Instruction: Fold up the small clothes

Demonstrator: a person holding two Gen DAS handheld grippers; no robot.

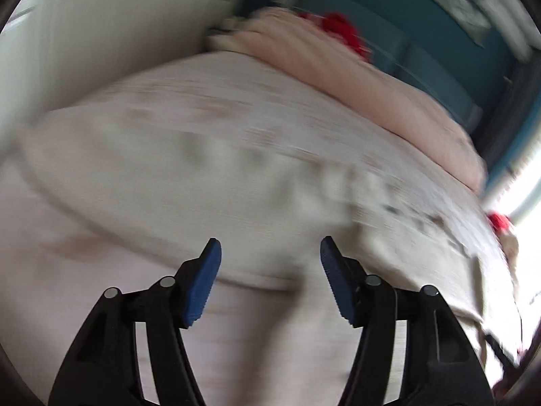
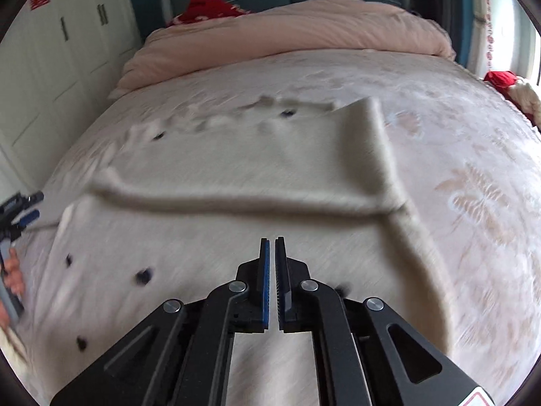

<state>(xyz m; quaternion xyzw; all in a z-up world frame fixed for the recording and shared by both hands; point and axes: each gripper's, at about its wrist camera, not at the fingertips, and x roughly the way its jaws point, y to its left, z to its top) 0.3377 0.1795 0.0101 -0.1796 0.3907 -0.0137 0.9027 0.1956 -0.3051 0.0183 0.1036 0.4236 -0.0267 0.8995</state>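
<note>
A cream knitted garment (image 2: pixel 236 169) with small dark dots lies spread on the bed, its right edge folded over in a raised flap. It also shows, blurred, in the left wrist view (image 1: pixel 209 169). My right gripper (image 2: pixel 272 242) hovers over the garment's near part with its jaws nearly together and nothing between them. My left gripper (image 1: pixel 270 247) is open and empty above the garment's near hem. The left gripper also appears at the left edge of the right wrist view (image 2: pixel 23 215), beside the garment's left edge.
The bed (image 2: pixel 473 176) has a pale patterned cover. A pink duvet (image 2: pixel 287 34) is bunched at the head, with a red item (image 2: pixel 206 8) behind it. White wardrobe doors (image 2: pixel 50 67) stand on the left. A red and cream item (image 2: pixel 507 84) lies at the bed's right edge.
</note>
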